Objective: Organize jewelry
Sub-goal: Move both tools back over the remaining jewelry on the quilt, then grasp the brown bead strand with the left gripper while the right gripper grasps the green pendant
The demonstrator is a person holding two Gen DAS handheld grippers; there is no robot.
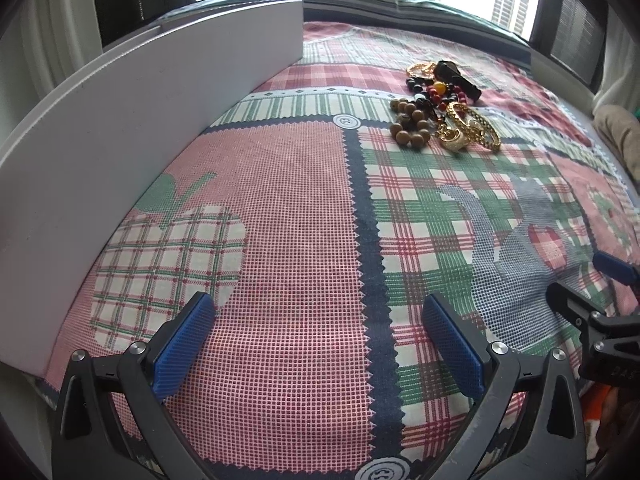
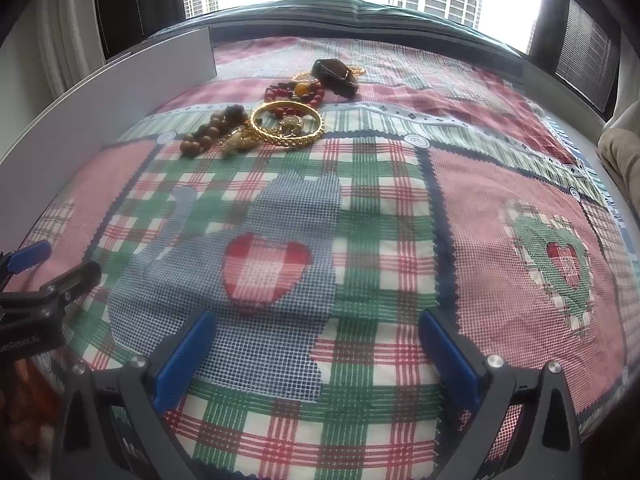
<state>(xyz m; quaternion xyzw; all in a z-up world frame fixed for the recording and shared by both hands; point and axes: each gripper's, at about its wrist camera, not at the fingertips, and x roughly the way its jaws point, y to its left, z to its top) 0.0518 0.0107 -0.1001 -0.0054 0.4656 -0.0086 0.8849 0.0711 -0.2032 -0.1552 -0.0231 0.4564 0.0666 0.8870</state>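
Observation:
A pile of jewelry lies far ahead on the patterned cloth: a brown wooden bead bracelet (image 1: pixel 410 122) (image 2: pixel 208 130), gold bangles (image 1: pixel 466 126) (image 2: pixel 288 122), red and amber beads (image 1: pixel 440 92) (image 2: pixel 296 90) and a dark glossy piece (image 1: pixel 456 76) (image 2: pixel 336 72). My left gripper (image 1: pixel 320 344) is open and empty, low over the cloth, well short of the pile. My right gripper (image 2: pixel 320 356) is open and empty, also well short of it. Each gripper shows at the edge of the other's view, the right (image 1: pixel 600 292) and the left (image 2: pixel 40 276).
A white box wall (image 1: pixel 120 120) (image 2: pixel 100 100) stands along the left side of the cloth. The quilted cloth (image 2: pixel 380 208) covers the surface. A window with towers is behind. A beige fabric object (image 2: pixel 624 148) lies at the right edge.

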